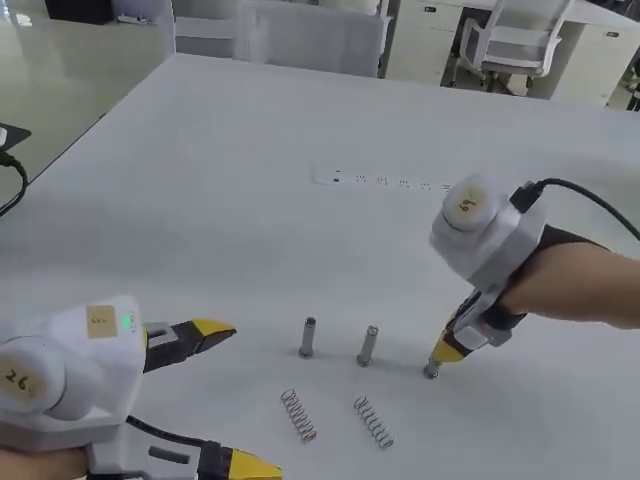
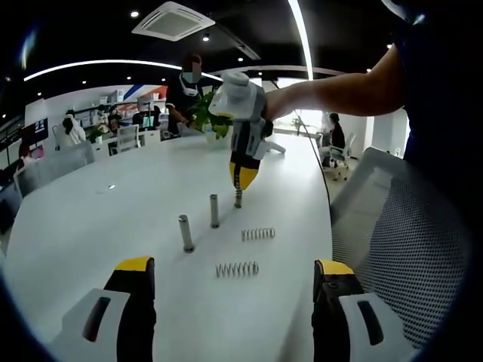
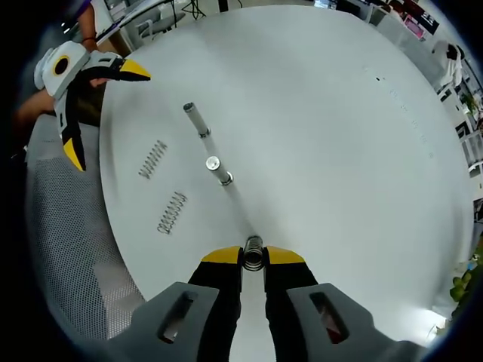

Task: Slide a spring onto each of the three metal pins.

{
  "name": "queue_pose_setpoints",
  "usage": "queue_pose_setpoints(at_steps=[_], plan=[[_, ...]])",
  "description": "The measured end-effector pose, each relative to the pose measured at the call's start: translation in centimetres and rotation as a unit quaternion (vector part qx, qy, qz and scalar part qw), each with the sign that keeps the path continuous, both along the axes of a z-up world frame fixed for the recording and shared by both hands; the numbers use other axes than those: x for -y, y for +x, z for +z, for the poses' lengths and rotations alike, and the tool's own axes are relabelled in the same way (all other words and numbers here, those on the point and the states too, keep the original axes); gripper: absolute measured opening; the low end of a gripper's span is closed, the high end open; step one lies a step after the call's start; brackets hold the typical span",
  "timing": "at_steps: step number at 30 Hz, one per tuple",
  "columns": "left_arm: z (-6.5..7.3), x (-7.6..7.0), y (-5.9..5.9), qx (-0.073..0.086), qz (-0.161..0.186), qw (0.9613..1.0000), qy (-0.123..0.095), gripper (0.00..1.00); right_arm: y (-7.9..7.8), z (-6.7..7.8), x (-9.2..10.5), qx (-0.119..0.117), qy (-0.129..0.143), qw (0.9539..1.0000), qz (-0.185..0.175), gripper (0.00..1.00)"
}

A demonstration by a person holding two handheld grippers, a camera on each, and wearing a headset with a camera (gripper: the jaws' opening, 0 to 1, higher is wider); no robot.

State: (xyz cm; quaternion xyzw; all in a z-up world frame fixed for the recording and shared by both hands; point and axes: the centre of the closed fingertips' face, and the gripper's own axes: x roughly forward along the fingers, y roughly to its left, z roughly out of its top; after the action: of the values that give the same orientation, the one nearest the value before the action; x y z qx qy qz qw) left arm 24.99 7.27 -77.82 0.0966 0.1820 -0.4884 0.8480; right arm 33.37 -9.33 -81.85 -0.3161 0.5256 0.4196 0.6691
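We see the white workbench (image 1: 300,150) spread wide under everything. At its near edge the left gripper (image 1: 245,398) hangs with its jaws spread wide apart, holding nothing. The right gripper (image 3: 253,255) points down, its yellow tips pinching a held spring (image 3: 253,260) right at the rightmost pin (image 1: 432,370). From here we cannot tell whether that spring is over the pin. The middle pin (image 1: 368,345) and the left pin (image 1: 307,337) stand upright and bare in the same row. In front of them the left loose spring (image 1: 298,414) and the right loose spring (image 1: 372,420) lie flat, apart.
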Motion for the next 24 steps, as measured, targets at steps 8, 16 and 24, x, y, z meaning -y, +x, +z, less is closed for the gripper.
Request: queue_pose_setpoints(at_steps=[8,16,24], plan=[[0.03,0.02,-0.07,-0.001,-0.002,1.0,0.0,0.82,0.15,-0.69,-0.12,0.001,0.0,1.0,-0.006,0.08],[0.05,-0.24,-0.04,-0.003,-0.002,1.0,0.001,0.82,0.31,-0.97,-0.26,-0.001,0.0,0.9999,-0.013,0.08],[0.17,-0.16,-0.04,-0.003,-0.003,1.0,0.0,0.81,0.37,-0.99,-0.45,0.004,0.0,1.0,-0.009,0.09]])
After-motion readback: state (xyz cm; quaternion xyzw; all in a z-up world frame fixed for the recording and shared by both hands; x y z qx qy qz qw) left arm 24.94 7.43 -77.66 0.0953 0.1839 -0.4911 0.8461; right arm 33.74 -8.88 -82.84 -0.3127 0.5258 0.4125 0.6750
